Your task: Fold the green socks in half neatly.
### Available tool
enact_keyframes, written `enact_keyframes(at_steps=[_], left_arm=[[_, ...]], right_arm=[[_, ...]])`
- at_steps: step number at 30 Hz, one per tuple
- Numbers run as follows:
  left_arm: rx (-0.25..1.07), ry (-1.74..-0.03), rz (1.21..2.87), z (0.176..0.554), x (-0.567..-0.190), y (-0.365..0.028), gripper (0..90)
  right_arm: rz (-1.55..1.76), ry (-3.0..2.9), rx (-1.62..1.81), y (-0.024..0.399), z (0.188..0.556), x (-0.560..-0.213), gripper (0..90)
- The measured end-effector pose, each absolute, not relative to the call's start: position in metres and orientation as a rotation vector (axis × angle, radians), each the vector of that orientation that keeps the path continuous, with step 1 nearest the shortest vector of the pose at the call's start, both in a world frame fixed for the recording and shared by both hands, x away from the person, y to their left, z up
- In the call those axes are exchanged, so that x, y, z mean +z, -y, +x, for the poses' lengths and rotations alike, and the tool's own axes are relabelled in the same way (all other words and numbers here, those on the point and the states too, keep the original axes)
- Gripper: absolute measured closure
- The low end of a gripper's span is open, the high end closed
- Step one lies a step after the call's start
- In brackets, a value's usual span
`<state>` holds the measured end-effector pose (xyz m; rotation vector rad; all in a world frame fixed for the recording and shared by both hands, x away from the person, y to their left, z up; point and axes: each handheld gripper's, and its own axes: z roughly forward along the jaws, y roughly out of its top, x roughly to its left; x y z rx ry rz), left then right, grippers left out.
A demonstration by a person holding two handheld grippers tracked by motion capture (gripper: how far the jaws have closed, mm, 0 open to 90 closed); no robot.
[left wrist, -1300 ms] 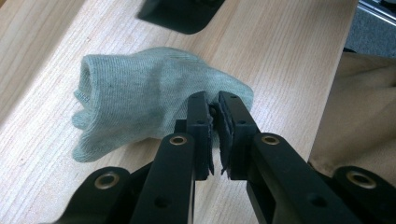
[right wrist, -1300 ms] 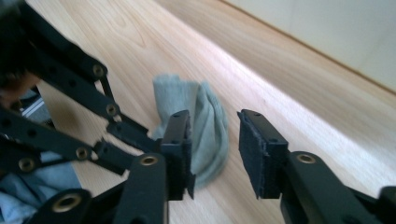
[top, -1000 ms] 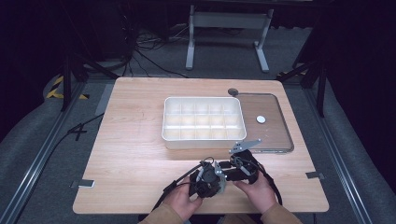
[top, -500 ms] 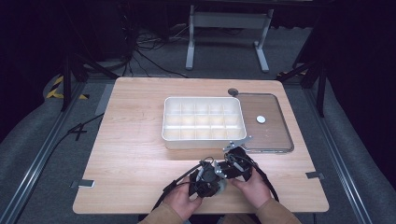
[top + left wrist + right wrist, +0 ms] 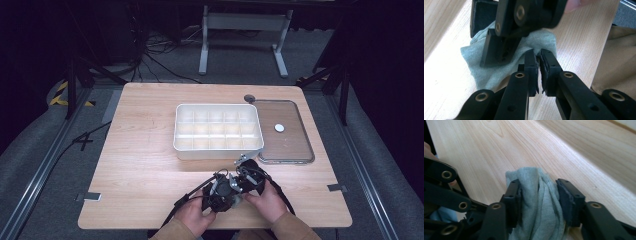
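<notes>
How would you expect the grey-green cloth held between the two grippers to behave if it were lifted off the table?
The cloth is bunched into folds between the right gripper, so it probably droops limply. Its thin knit looks light. The left gripper pinches its edge flat, suggesting it won't slip easily.

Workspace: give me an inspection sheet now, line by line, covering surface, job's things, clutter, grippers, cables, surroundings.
Surface: light wooden table, bare over most of its left half.
Job's things: grey-green cloth bunched at the near edge; white compartment tray at centre, compartments look empty; clear lid flat beside the tray, a small white disc on it.
Clutter: nothing seen.
Grippers: left gripper nearly shut, pinching the cloth's edge; right gripper closed on a thick fold of the same cloth. Both held close together.
Cables: black cable trails from the grippers toward the person; more cables on the floor beyond.
Surroundings: dark room, grey floor, metal stand behind the table.
</notes>
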<state>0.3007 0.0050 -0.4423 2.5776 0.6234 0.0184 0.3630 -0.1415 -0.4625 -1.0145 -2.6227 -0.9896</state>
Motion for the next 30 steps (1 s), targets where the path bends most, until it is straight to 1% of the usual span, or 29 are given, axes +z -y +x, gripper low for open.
enact_keyframes(at_steps=[1,2,4,11,20,30], left_arm=[[0.018,-0.623,2.578,0.301,-0.442,-0.005,83.7],[0.018,-0.624,2.577,0.301,-0.442,-0.005,83.6],[0.019,-0.618,2.578,0.301,-0.442,-0.005,83.5],[0.017,-0.611,2.582,0.301,-0.441,-0.006,82.3],[0.014,-0.612,2.549,0.300,-0.436,-0.013,80.3],[0.026,-0.694,2.457,0.307,-0.421,-0.044,78.6]], right_arm=[[-1.014,2.623,-0.990,0.141,0.363,-0.463,57.4],[-1.022,2.593,-0.989,0.143,0.364,-0.462,62.8],[-1.015,2.594,-0.989,0.144,0.365,-0.461,65.8],[-1.024,2.590,-0.980,0.144,0.363,-0.458,71.5],[-1.015,2.644,-0.964,0.144,0.359,-0.451,73.8],[-1.023,2.681,-1.083,0.154,0.356,-0.428,73.6]])
